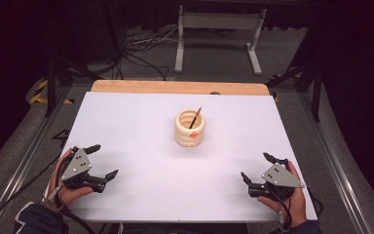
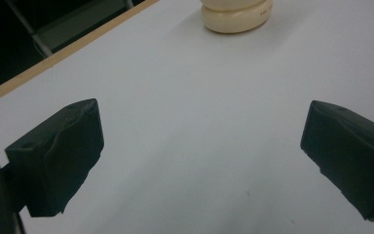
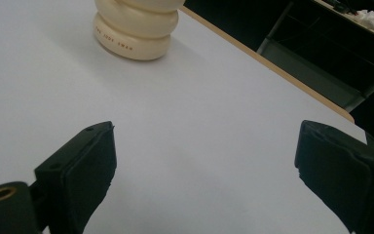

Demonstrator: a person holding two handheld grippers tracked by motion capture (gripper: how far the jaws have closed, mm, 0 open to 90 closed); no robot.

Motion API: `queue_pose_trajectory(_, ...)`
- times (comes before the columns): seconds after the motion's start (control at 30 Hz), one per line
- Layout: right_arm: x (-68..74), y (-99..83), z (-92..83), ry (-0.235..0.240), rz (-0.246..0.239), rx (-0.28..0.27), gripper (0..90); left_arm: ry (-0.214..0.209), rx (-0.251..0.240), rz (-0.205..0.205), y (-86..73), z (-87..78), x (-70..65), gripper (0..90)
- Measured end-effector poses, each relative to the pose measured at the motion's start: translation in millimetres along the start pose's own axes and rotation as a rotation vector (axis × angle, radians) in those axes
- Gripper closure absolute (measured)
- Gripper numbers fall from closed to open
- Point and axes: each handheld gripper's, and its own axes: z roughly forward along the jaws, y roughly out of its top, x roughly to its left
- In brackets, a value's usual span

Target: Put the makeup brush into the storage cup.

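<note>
A cream ribbed holder [image 1: 190,128] stands near the middle of the white table [image 1: 141,117], with a dark pen [image 1: 195,117] leaning inside it. My left gripper [image 1: 102,161] rests open at the table's near left, held by a hand, with nothing between its jaws. At the near right my right gripper [image 1: 257,167] is open too and holds nothing. The holder's base [image 2: 237,14] sits far ahead in the left gripper view, beyond that open gripper [image 2: 199,161]. In the right gripper view the holder [image 3: 135,29] stands ahead to the left of the open right gripper [image 3: 204,170].
A wooden edge [image 1: 180,87] runs along the table's far side. Beyond it stand a white metal frame [image 1: 219,36] and loose cables [image 1: 141,48] on the floor. Metal rails [image 1: 24,161] flank both sides of the table.
</note>
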Motion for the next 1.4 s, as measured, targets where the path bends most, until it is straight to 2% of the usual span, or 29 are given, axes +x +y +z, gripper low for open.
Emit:
queue_pose_trajectory(0.07, 0.1, -0.1, 0.1, 0.000, 0.000, 0.000, 8.5, 0.004, 0.004, -0.004, -2.2, -1.7, 0.5, 2.7)
queue_pose_trajectory(0.23, 0.1, -0.5, 0.8, 0.000, 0.005, 0.006, 8.5, 0.000, -0.006, -0.062, -12.8, -10.9, 3.4, 2.8)
queue_pose_trajectory(0.33, 0.1, -0.8, 0.8, 0.001, 0.004, 0.007, 8.5, 0.000, -0.007, -0.067, -15.3, -13.5, 3.7, 3.0)
queue_pose_trajectory(0.43, -0.2, -1.6, 1.1, 0.001, 0.005, 0.008, 8.5, -0.011, -0.011, -0.097, -20.2, -16.1, 3.2, 3.1)
queue_pose_trajectory(0.77, -2.9, -3.0, -0.2, -0.001, 0.007, 0.001, 8.5, -0.012, -0.002, -0.087, -18.3, -14.0, 0.4, 3.2)
queue_pose_trajectory(1.07, -0.4, -0.5, 0.1, -0.002, -0.009, 0.003, 8.5, -0.016, -0.003, -0.055, -16.8, -15.8, -2.1, 3.2)
queue_pose_trajectory(1.4, 2.0, 0.1, 3.0, 0.008, -0.013, 0.012, 8.5, -0.019, -0.020, -0.058, -15.3, -16.9, -1.6, 3.2)
